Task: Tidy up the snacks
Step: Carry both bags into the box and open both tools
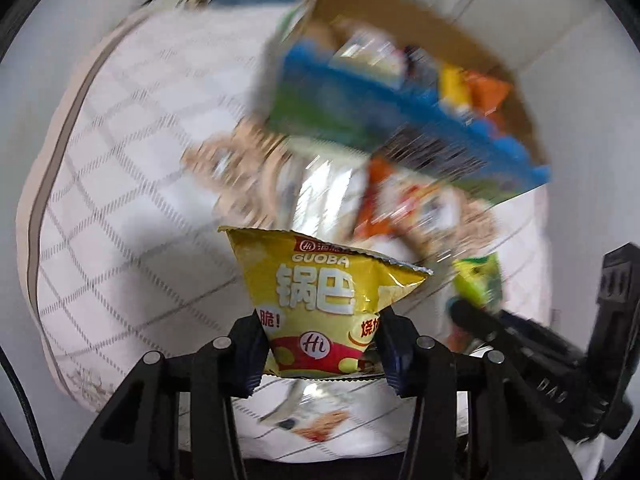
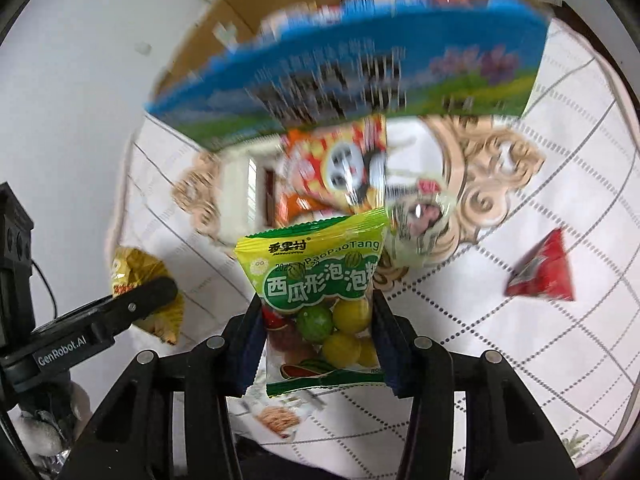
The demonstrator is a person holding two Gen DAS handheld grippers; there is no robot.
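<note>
Yellow foil is pinched between the pads of the left gripper (image 1: 320, 344): its jaws stand narrow and press on both sides of the lower half of a small yellow bag (image 1: 320, 300), which sticks up clear of the surface (image 1: 120, 200). The right gripper (image 2: 318, 340) holds in the same way a green bag (image 2: 316, 276) of round watermelon gum, jaws closed on its sides near the middle. Each gripper shows at the edge of the other's view, so the two are close beside each other.

Beyond the two bags more packets lie loose on the white checked surface: an orange packet (image 2: 332, 168) and a silver one just in front, and a red packet (image 2: 544, 272) well apart to the right. Behind them stands an open cardboard box (image 1: 400, 8) with a blue-green front, already holding several snacks.

The step in hand seems to be carrying both bags to the box. To do it well, the person should keep the grip firm, since foil is slippery and the bags are held low. The bags should pass over the front wall of the box without brushing it. It is better that each one is let go only above a free place inside, one after the other, so that the grippers do not bump.
</note>
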